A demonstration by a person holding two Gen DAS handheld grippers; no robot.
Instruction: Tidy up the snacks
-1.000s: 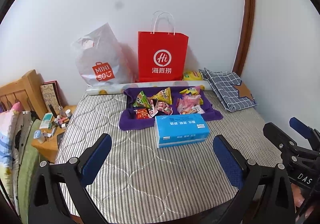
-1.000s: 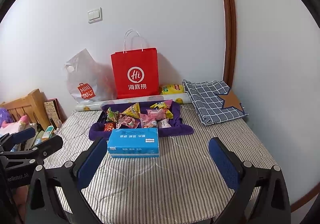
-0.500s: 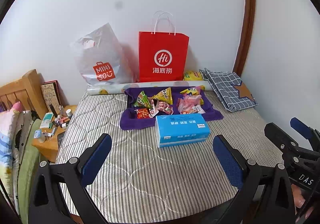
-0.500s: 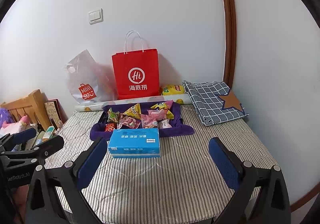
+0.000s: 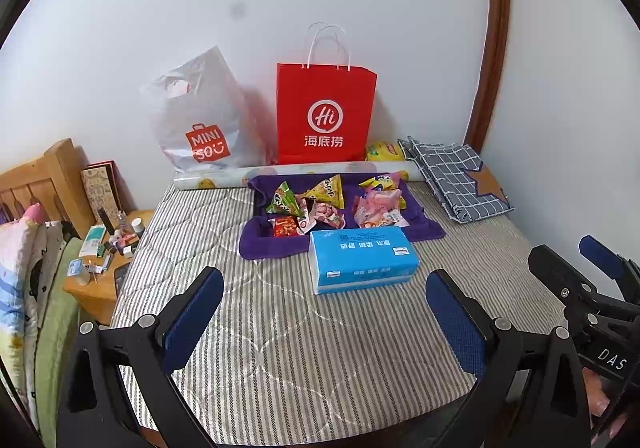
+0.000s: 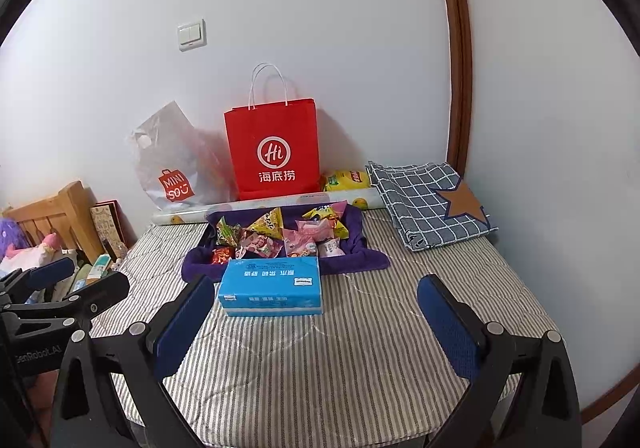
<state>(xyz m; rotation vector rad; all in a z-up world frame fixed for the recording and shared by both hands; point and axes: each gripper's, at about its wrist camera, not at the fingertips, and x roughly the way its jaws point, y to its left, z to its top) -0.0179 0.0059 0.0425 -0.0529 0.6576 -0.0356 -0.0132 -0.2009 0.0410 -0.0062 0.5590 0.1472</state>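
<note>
Striped bed (image 5: 280,348) is carrying a purple tray (image 5: 264,246) of snack packets (image 5: 320,203) at its far middle; a blue tissue box (image 5: 362,260) is lying just nearer; left hand-held gripper (image 5: 324,322) and right hand-held gripper (image 6: 316,322) are hovering spread wide, gripping nothing.

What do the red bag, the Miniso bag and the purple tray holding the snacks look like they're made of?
Red bag: matte paper, going by its crisp folds and white twisted cord handles.
Miniso bag: thin, glossy, translucent plastic that crinkles and has a die-cut handle hole.
Purple tray: soft fabric, probably felt or fleece, since its walls slump; not certain.
</note>
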